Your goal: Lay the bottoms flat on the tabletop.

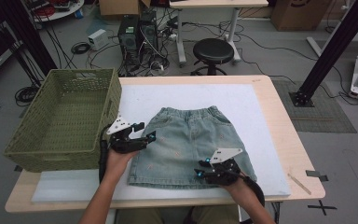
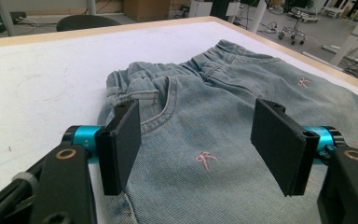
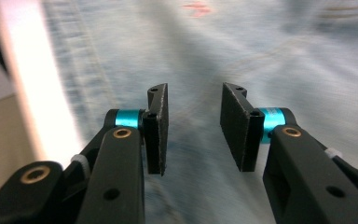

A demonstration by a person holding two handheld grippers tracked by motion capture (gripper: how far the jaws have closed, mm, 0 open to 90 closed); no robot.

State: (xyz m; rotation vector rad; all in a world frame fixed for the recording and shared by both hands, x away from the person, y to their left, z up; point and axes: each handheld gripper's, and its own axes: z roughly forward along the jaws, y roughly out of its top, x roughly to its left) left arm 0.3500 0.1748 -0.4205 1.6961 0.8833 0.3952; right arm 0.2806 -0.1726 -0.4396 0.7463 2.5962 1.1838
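A light-blue denim skirt (image 1: 191, 140) with small pink embroidered bows lies flat on the white mat (image 1: 140, 95), waistband toward the far side. My left gripper (image 1: 147, 131) is at the skirt's left edge, pointing right. In the left gripper view the left gripper (image 2: 198, 140) stands wide open just above the denim (image 2: 205, 121) near the pocket, with nothing pinched. My right gripper (image 1: 199, 168) is over the hem at the skirt's front right, pointing left. In the blurred right gripper view the right gripper (image 3: 193, 126) has a clear gap over the denim (image 3: 261, 56).
A green woven basket (image 1: 60, 116) stands on the table's left end, close to my left hand. A thin wooden stick (image 1: 299, 183) lies near the table's front right corner. Beyond the far edge are a black stool (image 1: 213, 50) and floor cables.
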